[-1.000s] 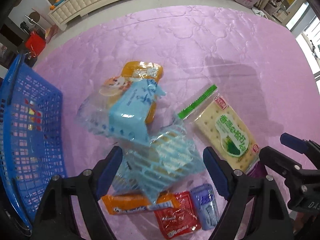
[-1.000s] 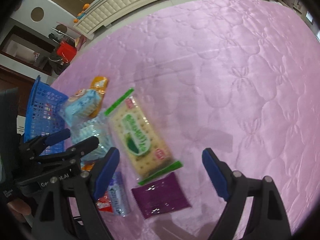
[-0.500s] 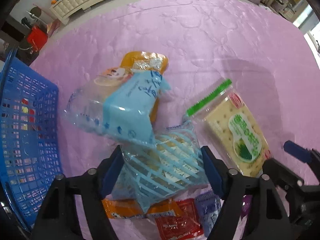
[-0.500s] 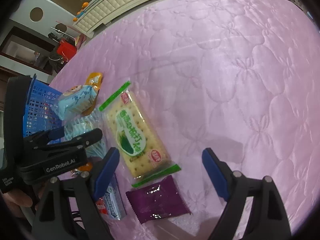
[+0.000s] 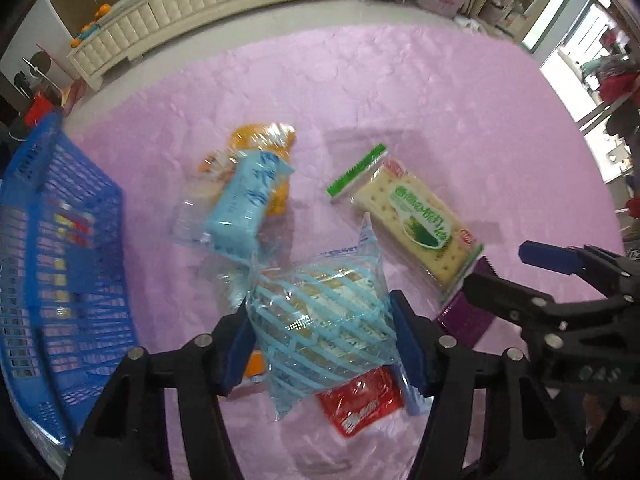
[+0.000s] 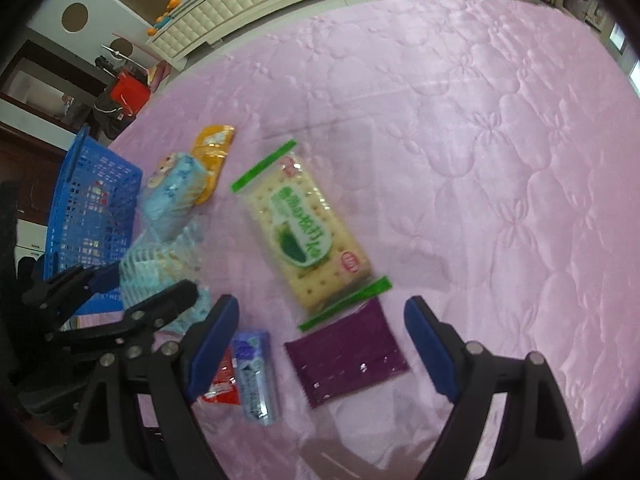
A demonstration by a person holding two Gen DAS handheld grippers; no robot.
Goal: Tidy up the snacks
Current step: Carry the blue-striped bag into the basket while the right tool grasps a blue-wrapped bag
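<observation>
The left gripper [image 5: 320, 336] clamps the blue-striped snack bag [image 5: 320, 320] at lower centre, the right gripper [image 6: 320, 344] gapes empty, the blue basket [image 5: 60, 260] at left seems barely filled, and most packets lie unsorted on the pink quilt [image 6: 480, 120].

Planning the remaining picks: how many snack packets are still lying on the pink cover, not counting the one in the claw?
6: orange pack, light-blue pack, cracker pack, purple packet, red sachet, blue-grey packet. Others may be hidden.
</observation>
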